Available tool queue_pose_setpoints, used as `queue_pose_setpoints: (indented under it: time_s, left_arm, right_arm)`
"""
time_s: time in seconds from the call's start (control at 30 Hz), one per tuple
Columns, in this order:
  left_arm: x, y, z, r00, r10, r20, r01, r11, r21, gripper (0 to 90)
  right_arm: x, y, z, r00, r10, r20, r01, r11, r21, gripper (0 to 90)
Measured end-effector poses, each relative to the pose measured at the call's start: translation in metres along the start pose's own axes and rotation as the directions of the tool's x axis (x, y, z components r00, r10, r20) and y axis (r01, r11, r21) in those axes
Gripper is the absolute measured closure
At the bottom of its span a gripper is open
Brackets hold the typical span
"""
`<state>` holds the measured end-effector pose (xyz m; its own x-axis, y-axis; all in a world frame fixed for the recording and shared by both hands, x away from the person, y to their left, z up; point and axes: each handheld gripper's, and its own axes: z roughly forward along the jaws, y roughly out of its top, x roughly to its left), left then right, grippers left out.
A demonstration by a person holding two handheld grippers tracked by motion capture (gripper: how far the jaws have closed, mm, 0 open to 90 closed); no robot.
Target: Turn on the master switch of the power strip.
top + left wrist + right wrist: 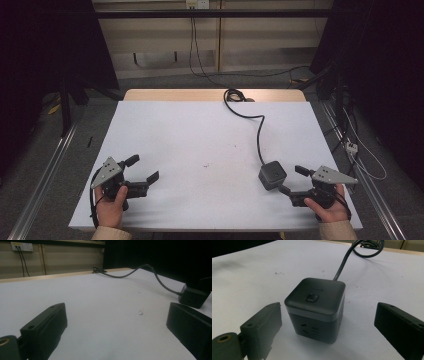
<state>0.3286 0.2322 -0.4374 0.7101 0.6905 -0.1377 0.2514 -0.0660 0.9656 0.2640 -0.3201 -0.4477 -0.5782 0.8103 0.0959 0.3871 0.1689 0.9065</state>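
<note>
A dark grey cube power socket [272, 175] with a button on top [312, 297] stands on the white tabletop [200, 135] at the front right. Its black cable [259, 135] runs to the table's far edge. My right gripper [291, 179] is open just right of the cube. In the right gripper view the cube [319, 292] stands just ahead of the right gripper [328, 312], its jaws spread wide and apart from it. My left gripper [145, 168] is open at the front left with nothing between its jaws. From the left gripper [116, 325] the cube [193, 296] shows far right.
The cable coils [233, 95] at the back edge on a bare wooden strip [175, 95]. Wall sockets [22, 246] with plugged leads are on the wall behind. Metal rails [45, 170] run along the floor on both sides. A small dark speck [205, 164] marks the table's middle.
</note>
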Motion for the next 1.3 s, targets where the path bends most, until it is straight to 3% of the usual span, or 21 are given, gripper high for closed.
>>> queue_pose_setpoints:
  time_s: [1.3]
  left_arm:
    - [0.001,0.0,-0.001,1.0,-0.003,-0.008,0.003,1.0,-0.002,2.9]
  right_arm:
    - [-0.007,-0.009,-0.013,0.9995,-0.001,0.032,0.0,0.9996,0.029,7.8]
